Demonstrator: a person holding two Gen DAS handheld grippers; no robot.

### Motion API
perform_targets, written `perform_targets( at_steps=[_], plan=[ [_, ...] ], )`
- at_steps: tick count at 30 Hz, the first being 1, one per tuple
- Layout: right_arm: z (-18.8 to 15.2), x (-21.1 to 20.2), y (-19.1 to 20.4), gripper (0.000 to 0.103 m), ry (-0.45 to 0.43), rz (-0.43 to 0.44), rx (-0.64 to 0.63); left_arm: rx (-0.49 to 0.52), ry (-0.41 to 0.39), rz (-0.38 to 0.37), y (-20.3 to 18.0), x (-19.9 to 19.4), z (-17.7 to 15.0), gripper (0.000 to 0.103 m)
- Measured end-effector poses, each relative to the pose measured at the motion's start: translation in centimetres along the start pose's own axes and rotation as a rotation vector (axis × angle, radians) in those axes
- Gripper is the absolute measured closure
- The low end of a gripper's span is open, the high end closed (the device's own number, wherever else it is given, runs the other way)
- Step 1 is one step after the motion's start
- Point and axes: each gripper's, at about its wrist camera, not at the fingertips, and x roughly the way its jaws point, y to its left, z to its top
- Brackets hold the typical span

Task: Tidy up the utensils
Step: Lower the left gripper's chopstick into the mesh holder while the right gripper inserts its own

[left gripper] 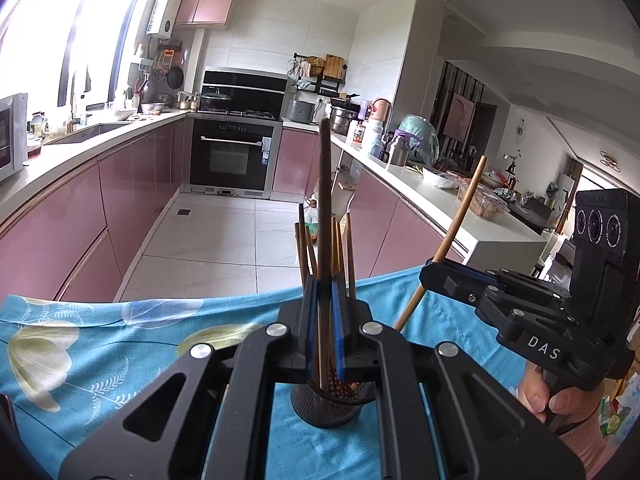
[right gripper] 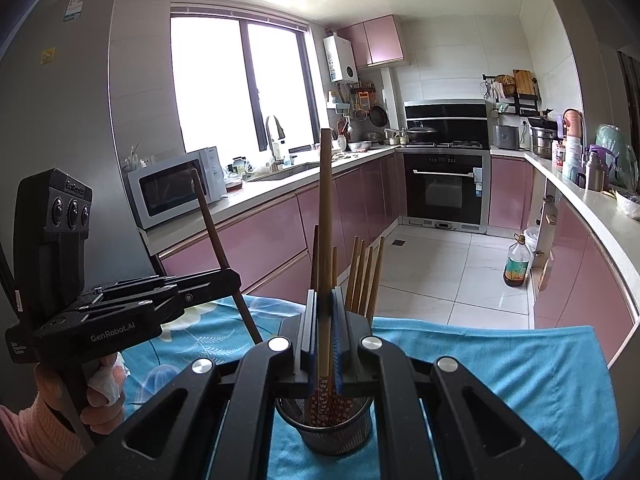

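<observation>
Two chopsticks in transit, dark chopstick [left gripper: 325, 200] pinched in left gripper [left gripper: 324, 320] jaws, light chopstick [right gripper: 325, 216] in right gripper [right gripper: 324, 328] jaws; next, lower both into mesh holder [right gripper: 332, 436]

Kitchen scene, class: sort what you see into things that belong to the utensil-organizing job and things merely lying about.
Belonging to the job:
- left gripper, shut on dark brown chopstick
- right gripper, shut on light wooden chopstick
- round dark mesh metal holder
- wooden chopsticks standing in it

Lying about:
- white microwave
- amber oil bottle
- black built-in oven
</observation>
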Motion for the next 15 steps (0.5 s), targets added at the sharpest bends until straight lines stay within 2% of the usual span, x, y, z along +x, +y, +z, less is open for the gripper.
perform_targets(
  at_steps=[15],
  plan=[
    [-0.5,1.0,-0.3,0.097,0.03,-0.006,0.008,0.002,0.034,0.011,0.4,1.5,0.2,0.096]
  ],
)
